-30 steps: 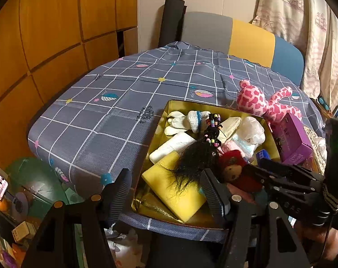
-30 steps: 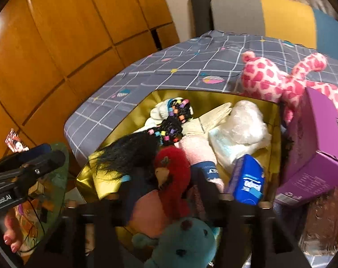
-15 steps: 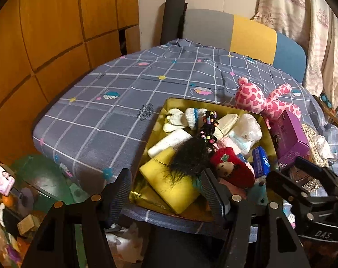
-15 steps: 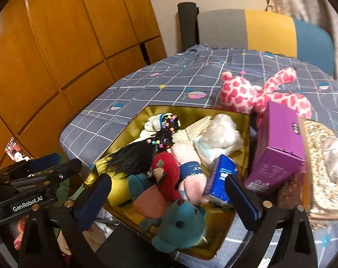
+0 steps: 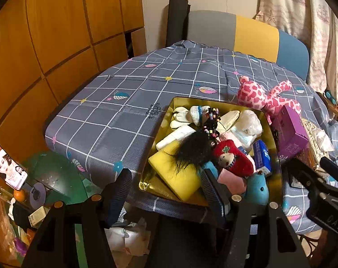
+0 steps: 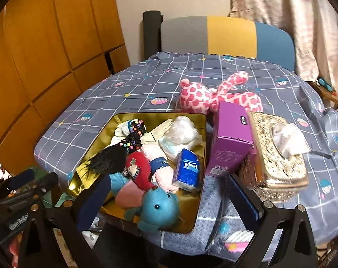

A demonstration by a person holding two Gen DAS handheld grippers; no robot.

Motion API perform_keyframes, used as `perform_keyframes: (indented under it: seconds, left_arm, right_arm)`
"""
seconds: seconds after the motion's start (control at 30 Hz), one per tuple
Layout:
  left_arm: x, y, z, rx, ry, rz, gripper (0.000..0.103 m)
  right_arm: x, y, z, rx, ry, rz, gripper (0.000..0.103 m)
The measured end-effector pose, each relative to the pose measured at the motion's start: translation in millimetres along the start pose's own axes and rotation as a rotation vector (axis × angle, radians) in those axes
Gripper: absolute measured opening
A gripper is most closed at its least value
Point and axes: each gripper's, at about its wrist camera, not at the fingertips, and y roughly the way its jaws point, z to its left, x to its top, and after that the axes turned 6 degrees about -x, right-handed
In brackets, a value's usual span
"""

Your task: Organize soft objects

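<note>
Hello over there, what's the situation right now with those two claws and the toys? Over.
Both grippers, left and right, open and empty, above the gold tray. Teal plush lies in the tray's near corner. Pink spotted plush lies outside it, behind the purple box.

Blue tissue pack [image 6: 186,171] in tray, 6 o'clock of the white bag: "Tempo", printed sideways. Right gripper [image 5: 332,220] body, seen from left wrist: "DAS". Purple box print: too small to read.

A home, a lived-in room: wooden cupboards [image 5: 57,33], curtain [image 6: 291,22], checked cloth [image 5: 128,102] over the table, a padded chair [image 6: 227,35], plush toy [image 6: 213,96] lying about.
</note>
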Motion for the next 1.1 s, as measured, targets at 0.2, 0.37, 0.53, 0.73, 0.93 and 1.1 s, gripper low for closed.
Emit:
perform_keyframes:
  seconds: [0.2, 0.37, 0.53, 0.73, 0.93, 1.1]
  left_arm:
    - [-5.4, -5.7, -7.0, -0.009, 0.024, -0.001, 0.065]
    - [-6.5, -7.2, -11.2, -0.022, 0.03, 0.0, 0.065]
    - [-5.8, -9.7, -11.4, -0.023, 0.033, -0.005, 0.065]
    - [-4.7, -12.0, -9.8, -0.028, 0.025, -0.008, 0.065]
    - [-4.8, -13.3, -11.3, -0.024, 0.029, -0.012, 0.065]
    - [-4.8, -13.5, -11.6, -0.023, 0.029, -0.012, 0.065]
  right_arm:
    - [-2.9, -21.0, -3.3, -0.029, 0.05, -0.017, 0.103]
    - [-4.2, -30.8, -3.6, -0.041, 0.05, -0.03, 0.103]
    - [-6.6, -30.3, -2.5, -0.077, 0.044, -0.025, 0.103]
    - [-8.8, -25.8, 0.4, -0.07, 0.028, -0.009, 0.103]
    - [-8.8, -24.1, 1.8, -0.066, 0.021, -0.007, 0.103]
    - [-9.0, -23.5, -0.3, -0.067, 0.028, -0.002, 0.103]
